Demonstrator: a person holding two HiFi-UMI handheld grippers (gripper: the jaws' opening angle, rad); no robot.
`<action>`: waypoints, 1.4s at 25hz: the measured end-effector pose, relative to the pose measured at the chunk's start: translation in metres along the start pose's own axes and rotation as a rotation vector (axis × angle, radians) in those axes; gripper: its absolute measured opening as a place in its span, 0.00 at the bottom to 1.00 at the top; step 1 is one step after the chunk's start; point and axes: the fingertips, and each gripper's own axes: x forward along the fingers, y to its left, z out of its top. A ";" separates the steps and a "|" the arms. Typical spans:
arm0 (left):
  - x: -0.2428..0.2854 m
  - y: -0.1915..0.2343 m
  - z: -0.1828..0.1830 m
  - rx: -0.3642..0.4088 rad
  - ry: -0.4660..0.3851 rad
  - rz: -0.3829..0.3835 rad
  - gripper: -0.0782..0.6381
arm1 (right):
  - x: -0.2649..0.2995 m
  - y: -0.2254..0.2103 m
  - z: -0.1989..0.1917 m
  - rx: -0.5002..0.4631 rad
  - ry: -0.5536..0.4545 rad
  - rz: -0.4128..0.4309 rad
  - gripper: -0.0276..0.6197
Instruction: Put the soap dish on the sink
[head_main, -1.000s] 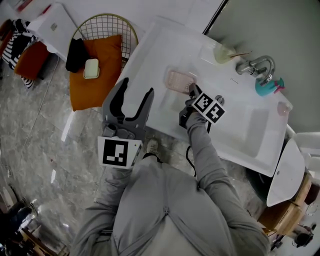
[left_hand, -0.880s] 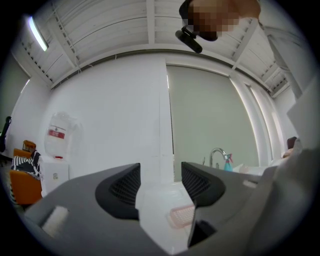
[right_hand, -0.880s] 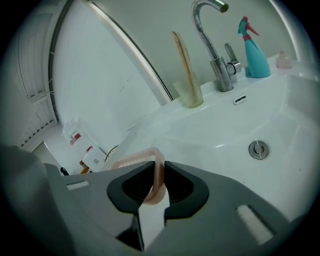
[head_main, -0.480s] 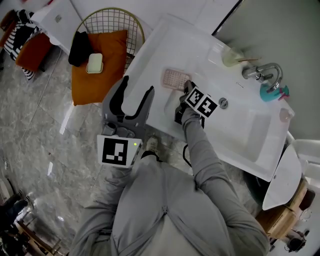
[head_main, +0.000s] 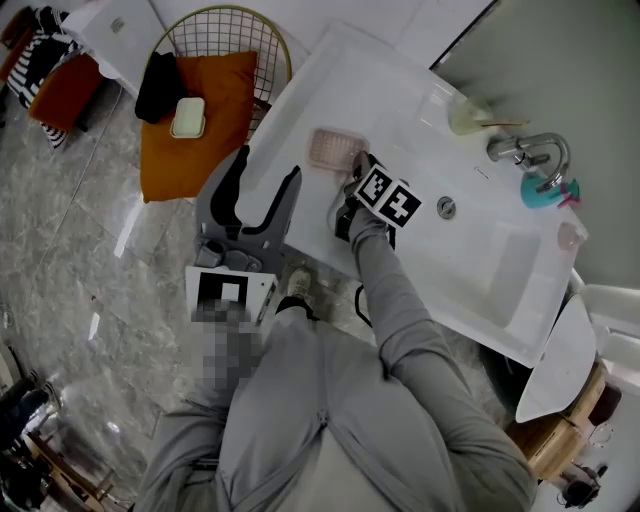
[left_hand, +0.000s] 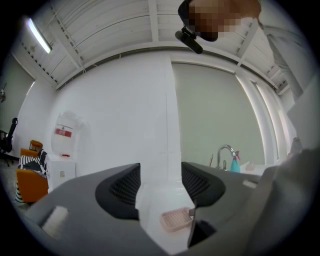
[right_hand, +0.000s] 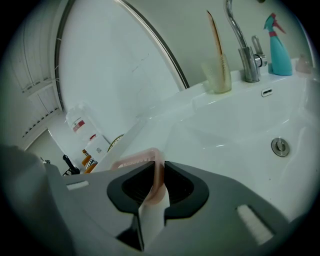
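Note:
The pink ribbed soap dish (head_main: 330, 149) is over the left part of the white sink (head_main: 345, 75), near its front rim. My right gripper (head_main: 358, 168) is shut on the dish's right edge. In the right gripper view the thin pink wall of the dish (right_hand: 152, 170) is pinched between the jaws of the right gripper (right_hand: 159, 184). My left gripper (head_main: 262, 192) hangs open in front of the sink, over the floor, holding nothing. The left gripper view shows the dish (left_hand: 175, 220) lying flat ahead, between the spread jaws of the left gripper (left_hand: 160, 189).
A faucet (head_main: 530, 150), a teal spray bottle (head_main: 547, 189) and a cup with a toothbrush (head_main: 468, 116) stand at the sink's back. The drain (head_main: 447, 207) is mid-basin. A wire basket (head_main: 215, 45) left of the sink holds an orange cushion (head_main: 205, 130), a soap bar (head_main: 188, 117) and black cloth (head_main: 157, 86).
My right gripper has carried the soap dish leftward across the sink, away from the drain toward the left end. The left gripper has stayed open in about the same place.

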 end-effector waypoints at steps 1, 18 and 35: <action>0.000 0.000 -0.001 0.001 0.001 0.002 0.50 | 0.001 0.000 0.000 -0.003 -0.001 0.001 0.14; 0.006 -0.004 0.001 -0.003 -0.008 -0.006 0.50 | 0.005 0.016 -0.003 -0.043 -0.007 0.056 0.14; 0.011 -0.018 0.005 0.038 -0.051 -0.048 0.50 | -0.036 0.026 0.034 -0.126 -0.139 0.092 0.27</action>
